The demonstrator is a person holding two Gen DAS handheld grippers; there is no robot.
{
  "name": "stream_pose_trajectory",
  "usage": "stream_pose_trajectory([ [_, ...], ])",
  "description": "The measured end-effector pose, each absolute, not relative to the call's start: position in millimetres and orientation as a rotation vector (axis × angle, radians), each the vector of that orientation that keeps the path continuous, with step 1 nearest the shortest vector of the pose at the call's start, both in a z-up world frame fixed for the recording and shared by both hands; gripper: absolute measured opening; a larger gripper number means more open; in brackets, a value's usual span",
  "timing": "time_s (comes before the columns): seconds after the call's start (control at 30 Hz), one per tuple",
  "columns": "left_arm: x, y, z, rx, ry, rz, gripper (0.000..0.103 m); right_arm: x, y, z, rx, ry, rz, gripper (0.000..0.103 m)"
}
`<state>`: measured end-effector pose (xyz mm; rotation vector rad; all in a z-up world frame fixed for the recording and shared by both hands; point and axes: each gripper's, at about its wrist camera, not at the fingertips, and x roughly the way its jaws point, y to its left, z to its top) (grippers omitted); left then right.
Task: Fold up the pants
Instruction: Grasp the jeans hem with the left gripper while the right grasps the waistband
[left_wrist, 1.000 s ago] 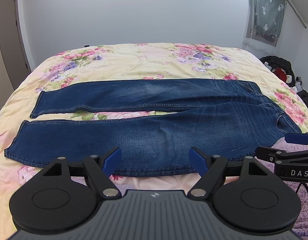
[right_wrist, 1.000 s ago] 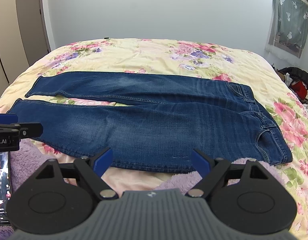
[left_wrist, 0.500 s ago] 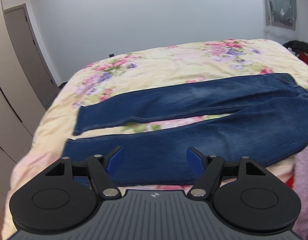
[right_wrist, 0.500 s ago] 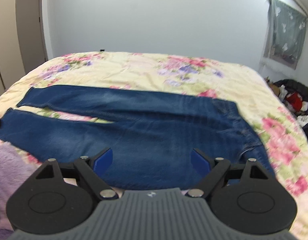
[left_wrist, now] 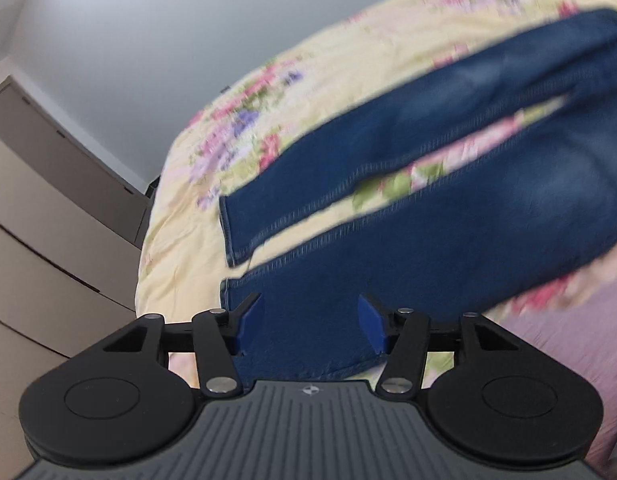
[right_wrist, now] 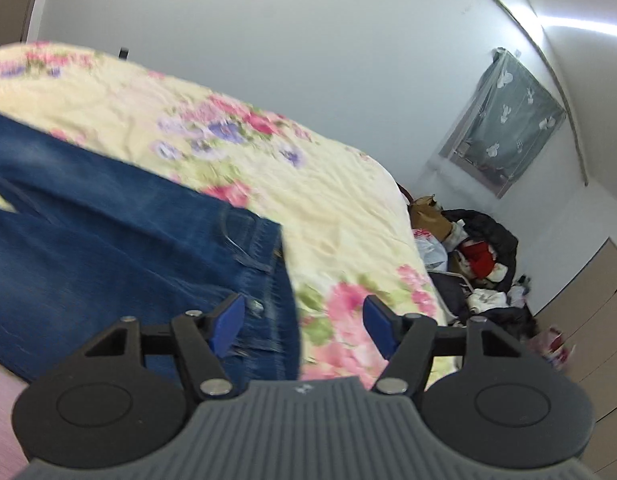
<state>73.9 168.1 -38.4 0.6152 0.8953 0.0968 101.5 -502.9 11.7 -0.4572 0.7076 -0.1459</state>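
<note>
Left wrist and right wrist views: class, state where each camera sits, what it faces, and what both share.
Left wrist: on the left gripper, tilted down at the hem end of the blue denim jeans; its own fingers show.
Right wrist: on the right gripper, facing the jeans' waistband end; own fingers show.
Shared: jeans, floral yellow bedspread.

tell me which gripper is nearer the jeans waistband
Right. The right gripper sits just above the waistband, jaws open and just been closing, nothing gripped. The left gripper is at the opposite end of the jeans, over the near leg's hem.
</note>
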Motion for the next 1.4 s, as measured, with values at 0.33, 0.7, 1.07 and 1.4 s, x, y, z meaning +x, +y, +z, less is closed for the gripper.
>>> stream_pose_trajectory([
  [0.33,77,208,-129,0.889,1.156,0.001,0.065,109,-558,-80,-0.348,0.912,-0.208,0.035],
  [0.7,95,192,-194,1.174,1.189,0.047,0.023,108,-556,-97,-0.384,0.986,-0.146,0.034],
  [1.07,109,194,-115,0.872,1.012,0.176,0.004,80,-527,-109,-0.57,1.006,0.07,0.034],
  [1.4,123,189,-99,0.801,1.027,0.243,0.004,77,-497,-129,-0.729,1.014,0.248,0.034],
])
